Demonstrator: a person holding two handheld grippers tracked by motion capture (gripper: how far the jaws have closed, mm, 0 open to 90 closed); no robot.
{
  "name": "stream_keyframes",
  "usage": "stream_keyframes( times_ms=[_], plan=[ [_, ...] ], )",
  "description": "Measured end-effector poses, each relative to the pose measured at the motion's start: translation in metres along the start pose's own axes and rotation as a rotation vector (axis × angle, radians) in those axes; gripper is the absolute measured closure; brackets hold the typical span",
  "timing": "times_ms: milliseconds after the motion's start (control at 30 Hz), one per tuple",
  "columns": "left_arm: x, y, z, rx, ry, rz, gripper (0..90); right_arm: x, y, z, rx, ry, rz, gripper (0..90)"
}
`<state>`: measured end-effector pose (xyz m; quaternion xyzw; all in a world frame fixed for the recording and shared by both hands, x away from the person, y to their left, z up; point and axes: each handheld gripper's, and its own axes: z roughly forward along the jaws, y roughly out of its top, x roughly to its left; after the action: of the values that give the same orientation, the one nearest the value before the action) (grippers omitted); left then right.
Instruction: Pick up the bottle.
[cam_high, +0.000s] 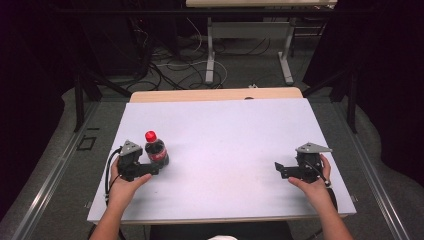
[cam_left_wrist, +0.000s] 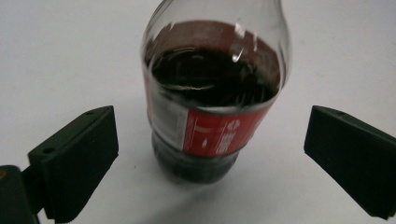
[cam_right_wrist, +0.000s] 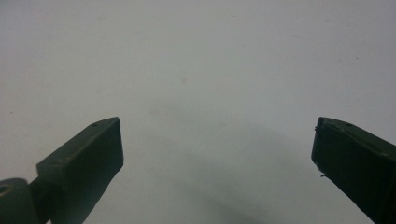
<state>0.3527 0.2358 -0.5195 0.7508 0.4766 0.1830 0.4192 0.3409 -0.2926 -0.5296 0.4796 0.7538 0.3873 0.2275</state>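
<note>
Bottle: a small cola bottle (cam_high: 156, 151) with a red cap and red label stood upright on the left part of the desk (cam_high: 225, 130), toward the near side. It was partly filled with dark drink; in the left gripper view (cam_left_wrist: 215, 93) the liquid level sat just above the label.
Left gripper: the left gripper (cam_high: 146, 169) was held low at the bottle's near-left side, its grey three-cornered plate on top and a black cable looping back along the wrist.
Left jaws: spread wide, one on each side of the bottle's lower body, with clear gaps to both; neither touched it.
Left hand: the left hand (cam_high: 125, 182) gripped the tool from behind.
Right gripper: the right gripper (cam_high: 280, 169) rested near the right edge of the desk, well apart from the bottle, pointing inward.
Right jaws: spread wide over bare white surface, pinching nothing.
Right hand: the right hand (cam_high: 312, 182) held the tool's rear.
Desk: white top, wooden strip along its far edge.
</note>
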Motion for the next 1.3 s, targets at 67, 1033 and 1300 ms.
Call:
stream_keyframes(
  times_ms=[67, 1033, 1300],
  plan=[
    [-0.001, 0.005, 0.006, -0.009, 0.019, 0.012, 7.1, 0.002, 0.000, 0.001, 0.003, 0.008, 0.004, 2.1],
    [-0.006, 0.011, 0.014, -0.032, 0.075, 0.066, 29.9, 0.010, -0.001, 0.007, 0.032, 0.014, -0.033, 2.7],
    [-0.008, 0.012, 0.013, -0.038, 0.060, 0.066, 30.0, 0.010, -0.001, 0.007, 0.032, 0.014, -0.038, 2.7]
  ],
)
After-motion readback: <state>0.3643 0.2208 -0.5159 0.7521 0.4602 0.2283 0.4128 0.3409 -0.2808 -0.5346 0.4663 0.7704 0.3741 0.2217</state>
